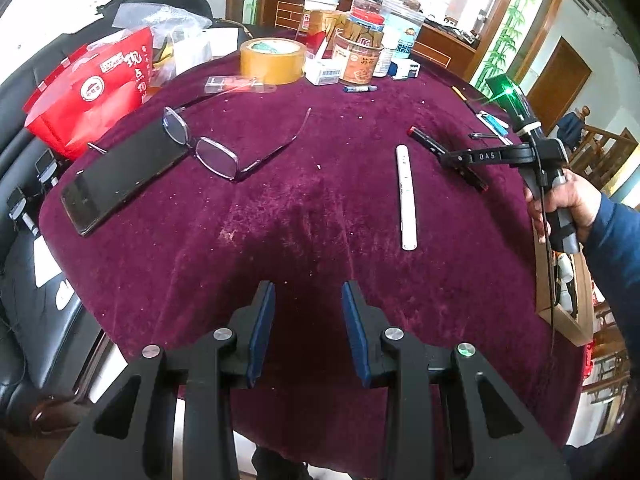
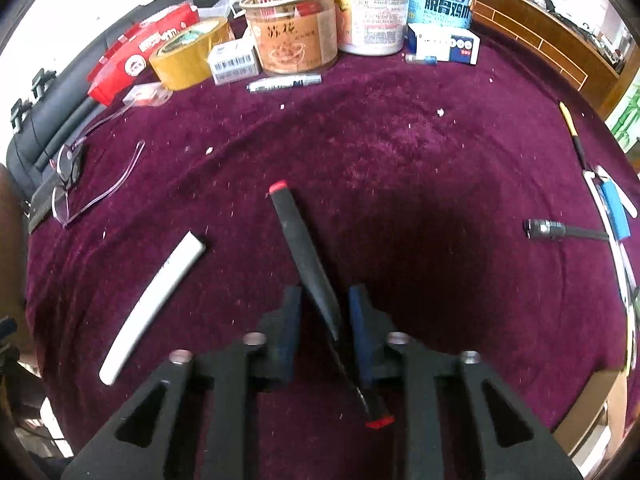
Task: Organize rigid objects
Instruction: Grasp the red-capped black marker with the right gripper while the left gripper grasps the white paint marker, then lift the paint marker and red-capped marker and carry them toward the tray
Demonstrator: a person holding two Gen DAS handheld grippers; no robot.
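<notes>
A black marker with red ends [image 2: 296, 232] lies slantwise on the maroon tablecloth [image 2: 400, 152], and its lower half runs between the pads of my right gripper [image 2: 325, 296], which is shut on it. The left wrist view shows that same gripper [image 1: 446, 158], held by a person's hand [image 1: 568, 204], down over the marker [image 1: 424, 138]. A white pen [image 1: 406, 196] [image 2: 156, 300] lies just left of the marker. My left gripper [image 1: 308, 292] hovers open over bare cloth, nothing between its blue pads. Glasses [image 1: 208, 152] and a dark phone [image 1: 120, 176] lie at the left.
A tape roll [image 1: 272, 60], jars and small boxes [image 2: 296, 36] and a small marker [image 2: 284, 83] crowd the far side. A red bag [image 1: 92, 88] sits at the far left. A blue lighter [image 2: 614, 210] and a black plug [image 2: 560, 232] lie by the right edge.
</notes>
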